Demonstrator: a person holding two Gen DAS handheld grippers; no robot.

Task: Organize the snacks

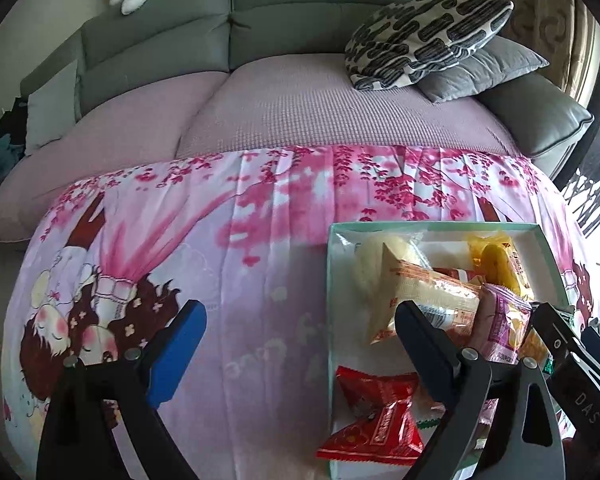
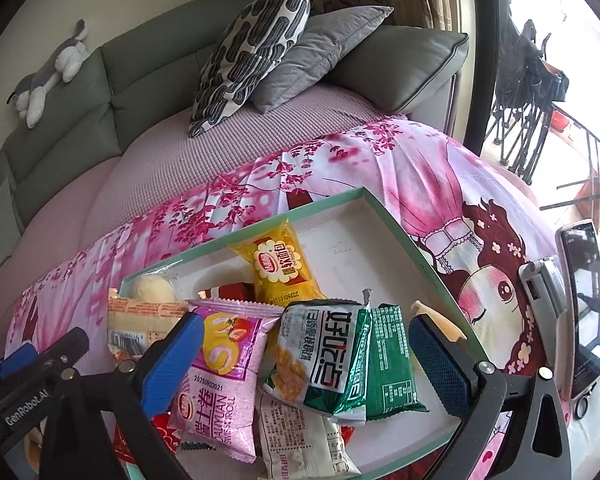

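The snacks are heaped in the shallow mint-rimmed box, which sits on the pink cartoon-print blanket low and centre in my right wrist view. The pink Swiss-roll packet leans across the pile, the green-and-white packet beside it on a dark green one, and the yellow bread packet lies further back.

My right tool stands open over that heap, with nothing pressed between its blue pads. My left tool is also spread wide and empty, straddling the box's left wall in the lower half of its own view, one finger over the blanket, the other over the orange-striped bread packet and a red packet.

What worries me is the overlap: closing on one wrapper could, I judge, drag its neighbour along or tip the loose stack over the low rim. The slick film may slip from the pads. The blanket looks soft, so a downward push might tilt the box. My two tools are near each other, so they could collide. A phone lies at the right edge, just beside the box.
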